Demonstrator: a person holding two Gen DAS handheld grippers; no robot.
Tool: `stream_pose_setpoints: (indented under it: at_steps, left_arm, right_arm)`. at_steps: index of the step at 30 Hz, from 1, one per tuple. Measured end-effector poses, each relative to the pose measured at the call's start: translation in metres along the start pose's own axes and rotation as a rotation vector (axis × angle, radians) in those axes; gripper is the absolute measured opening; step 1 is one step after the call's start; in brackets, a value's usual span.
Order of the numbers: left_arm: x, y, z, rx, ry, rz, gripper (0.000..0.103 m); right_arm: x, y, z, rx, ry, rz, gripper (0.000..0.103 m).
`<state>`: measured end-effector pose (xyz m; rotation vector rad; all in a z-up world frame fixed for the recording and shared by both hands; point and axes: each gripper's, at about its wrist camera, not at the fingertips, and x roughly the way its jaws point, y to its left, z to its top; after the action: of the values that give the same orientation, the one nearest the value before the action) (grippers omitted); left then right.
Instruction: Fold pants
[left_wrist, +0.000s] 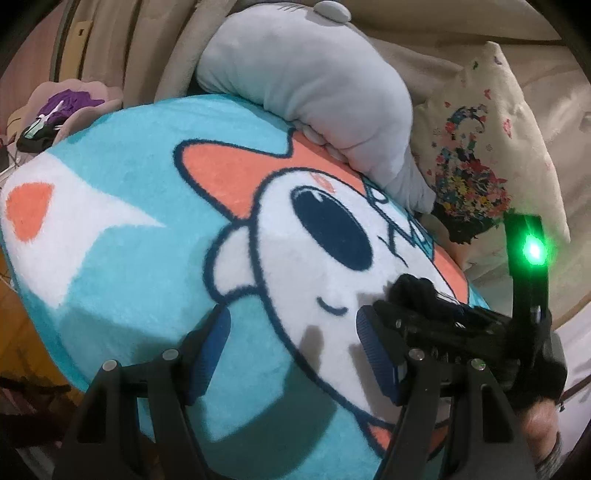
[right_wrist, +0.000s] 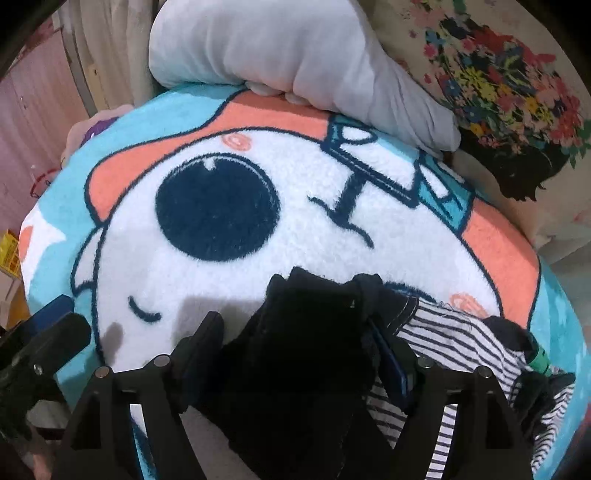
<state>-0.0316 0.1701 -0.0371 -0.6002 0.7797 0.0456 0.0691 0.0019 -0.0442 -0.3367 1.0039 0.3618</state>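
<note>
The black pants (right_wrist: 303, 354), with a striped lining (right_wrist: 454, 332) showing at the right, are bunched over a round turquoise cartoon cushion (right_wrist: 184, 295). My right gripper (right_wrist: 295, 354) is shut on the bunched black pants, with cloth filling the gap between the jaws. In the left wrist view, my left gripper (left_wrist: 291, 343) is open and empty, low over the cushion (left_wrist: 129, 258). The right gripper (left_wrist: 443, 314), with a green light, lies just to its right with a bit of the pants (left_wrist: 410, 288) in it. The left gripper's tip shows at the left edge of the right wrist view (right_wrist: 48, 339).
A grey plush pillow (left_wrist: 306, 96) lies on the cushion's far edge. A cream pillow with a floral print (left_wrist: 476, 166) stands at the right. Beige upholstery is behind. A purple and black item (left_wrist: 55, 110) lies far left.
</note>
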Motion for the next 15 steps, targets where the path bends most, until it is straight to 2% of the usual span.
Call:
stream_pose_setpoints:
  at_steps: [2,3,8,12,14,15]
  left_arm:
    - [0.001,-0.004,-0.004,0.019,0.002,-0.014,0.07]
    - [0.001,-0.007,-0.006,0.032,0.003,-0.02,0.07]
    - [0.013,-0.04,-0.018,0.132,0.032,-0.071,0.07]
    - [0.027,-0.072,-0.034,0.246,0.06,-0.126,0.081]
    - [0.034,-0.086,-0.039,0.28,0.064,-0.131,0.081]
    - [0.037,-0.091,-0.039,0.29,0.065,-0.126,0.076]
  right_arm:
    - [-0.004,-0.006,0.002,0.004,0.0,-0.026,0.042]
    - [-0.007,-0.011,0.002,0.018,-0.002,0.0,0.037]
    - [-0.021,-0.029,0.0,0.06,-0.03,0.096,0.035]
    - [-0.027,-0.044,0.001,0.11,-0.052,0.181,0.035]
    - [-0.032,-0.053,0.001,0.142,-0.071,0.231,0.035]
    - [-0.035,-0.057,0.002,0.158,-0.084,0.256,0.035]
